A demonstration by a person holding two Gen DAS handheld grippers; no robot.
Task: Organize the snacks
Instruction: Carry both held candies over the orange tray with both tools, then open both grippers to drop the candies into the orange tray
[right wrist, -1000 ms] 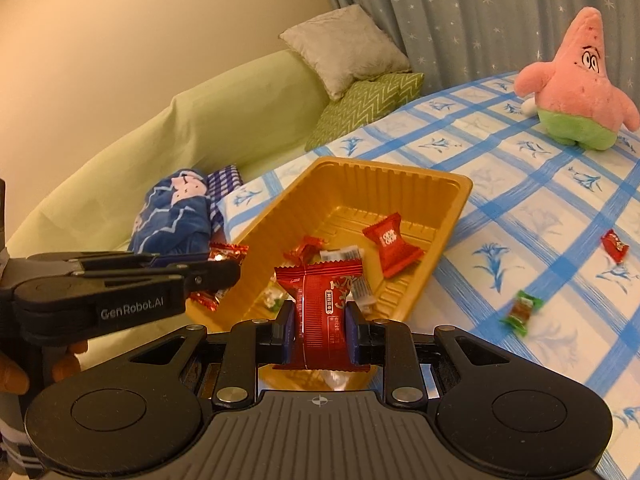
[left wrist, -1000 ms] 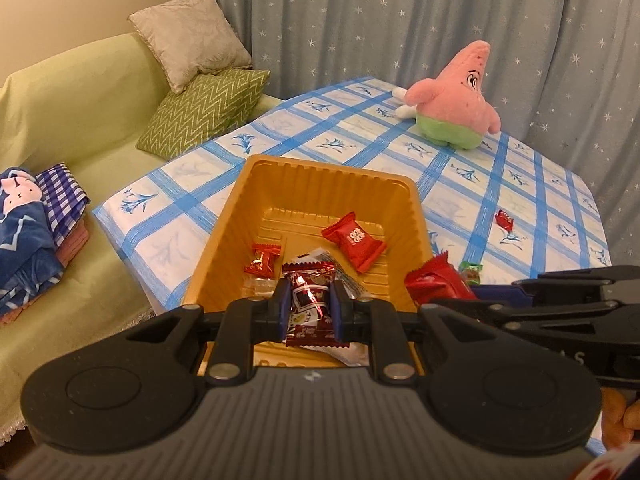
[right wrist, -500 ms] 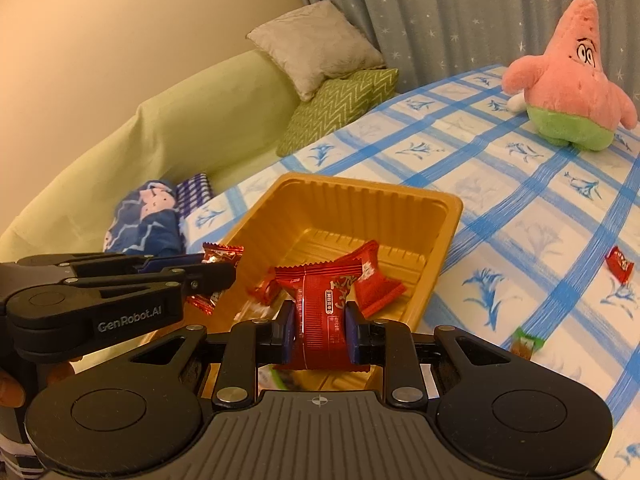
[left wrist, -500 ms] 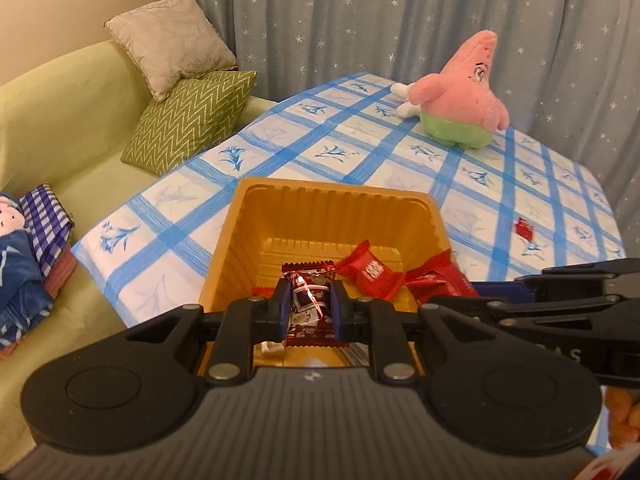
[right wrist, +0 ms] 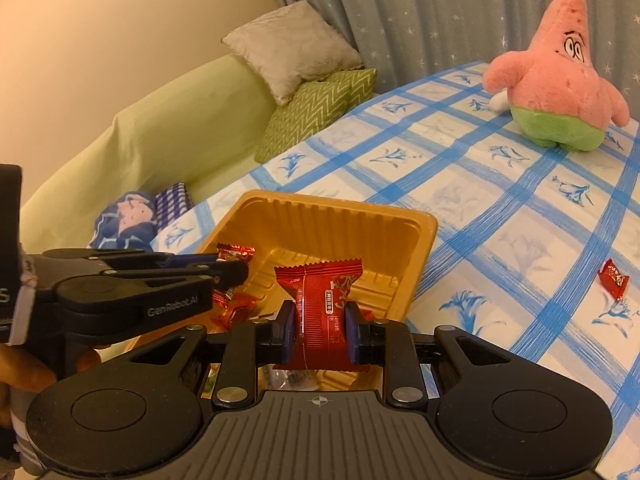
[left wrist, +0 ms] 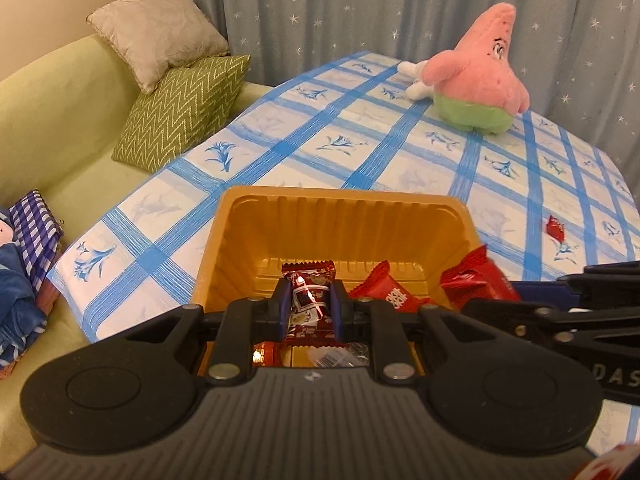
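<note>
Over the near end of the orange plastic tray (left wrist: 340,216) both tools hang side by side, each pointing down into it. The left hand-held gripper (left wrist: 310,306) is clamped on a dark red snack packet (left wrist: 308,280), its blue pads pressing the wrapper from both sides, with the packet standing upright above the tray floor. The right hand-held gripper (right wrist: 320,326) is likewise closed on a bright red snack packet (right wrist: 320,300), which sticks up between its pads with its crimped top edge spread wide. In the left wrist view, that same bright red packet shows at the right rim of the tray, held by the dark fingers of the other tool.

Inside the tray lies a red wrapped candy (left wrist: 394,294) just right of the left tool's pads, and further wrappers, one red and one clear, are partly hidden beneath the tool body. From the right wrist view another small red wrapper (right wrist: 234,304) rests on the tray floor below the left tool.

The tray sits on a table (left wrist: 360,148) covered by a blue-checked cloth with flower prints. One small red candy (right wrist: 614,278) lies alone on the cloth, well to the right of the tray. A pink starfish plush toy (right wrist: 556,92) stands at the far end of the table. Beside the table is a green sofa (right wrist: 160,136) with a beige cushion (right wrist: 292,48) and a green zigzag cushion (right wrist: 316,108).
</note>
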